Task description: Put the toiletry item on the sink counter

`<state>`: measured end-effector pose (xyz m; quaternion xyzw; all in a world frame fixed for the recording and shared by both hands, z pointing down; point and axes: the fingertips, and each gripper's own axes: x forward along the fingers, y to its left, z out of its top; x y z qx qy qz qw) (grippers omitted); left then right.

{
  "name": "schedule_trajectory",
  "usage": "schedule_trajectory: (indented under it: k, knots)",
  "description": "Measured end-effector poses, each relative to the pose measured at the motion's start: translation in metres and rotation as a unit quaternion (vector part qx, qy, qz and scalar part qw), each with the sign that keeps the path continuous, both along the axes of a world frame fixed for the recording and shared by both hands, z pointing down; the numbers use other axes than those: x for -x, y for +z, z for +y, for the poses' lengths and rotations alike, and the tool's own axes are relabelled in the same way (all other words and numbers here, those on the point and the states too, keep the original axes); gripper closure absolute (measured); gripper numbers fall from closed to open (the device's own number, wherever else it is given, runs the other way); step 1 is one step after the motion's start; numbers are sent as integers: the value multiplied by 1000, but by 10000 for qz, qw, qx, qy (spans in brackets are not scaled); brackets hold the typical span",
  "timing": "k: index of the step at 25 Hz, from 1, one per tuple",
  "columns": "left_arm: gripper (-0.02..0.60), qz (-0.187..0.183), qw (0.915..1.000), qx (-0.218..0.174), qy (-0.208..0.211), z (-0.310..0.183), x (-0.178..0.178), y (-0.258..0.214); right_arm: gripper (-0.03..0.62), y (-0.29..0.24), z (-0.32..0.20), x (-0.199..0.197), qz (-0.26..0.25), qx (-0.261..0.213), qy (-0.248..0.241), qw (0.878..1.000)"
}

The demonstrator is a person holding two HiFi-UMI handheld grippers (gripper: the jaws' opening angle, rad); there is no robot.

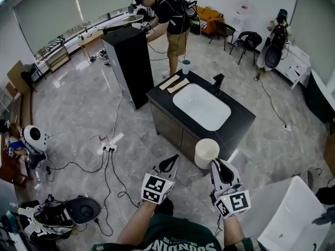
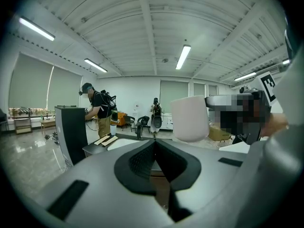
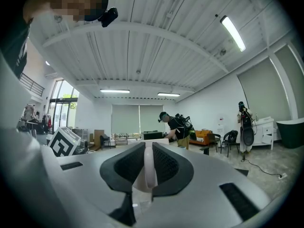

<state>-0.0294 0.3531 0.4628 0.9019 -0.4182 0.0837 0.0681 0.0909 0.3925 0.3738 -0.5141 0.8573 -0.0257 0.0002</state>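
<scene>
Centre of the head view: black sink counter [image 1: 241, 120] with a white basin [image 1: 201, 106], a faucet [image 1: 218, 82] and a blue cup [image 1: 186, 67] along its far side. Just a low sliver of that counter in the left gripper view. Upper left: tall black cabinet [image 1: 128, 67], a person [image 1: 170, 20] bent beside it. Lower centre, in front of the counter's near corner and not on it: white cup [image 1: 206, 153], pinched by its rim in the right gripper [image 1: 215, 164]. In the right gripper view, only a thin strip of cup wall clenched between the jaws. Full side of the cup seen only from the left gripper view. Left gripper [image 1: 174, 160], lower left of the cup, closed on nothing. Lettering on the green shirt [image 1: 178, 239] upside down, cut off, unreadable.
</scene>
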Motion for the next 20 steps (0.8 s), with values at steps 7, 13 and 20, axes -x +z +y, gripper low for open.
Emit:
schedule_trajectory:
  k: [7, 13, 20]
  knots:
    - [571, 54, 9998, 60, 160, -73, 39, -8, 520, -9, -72, 41, 7, 72, 161, 9998]
    - [571, 91, 9997, 116, 179, -118, 79, -3, 520, -3, -119, 81, 61, 68, 134, 9999]
    - [572, 80, 9997, 208, 139, -152, 125, 11, 520, 10, -155, 122, 73, 161, 119, 9998]
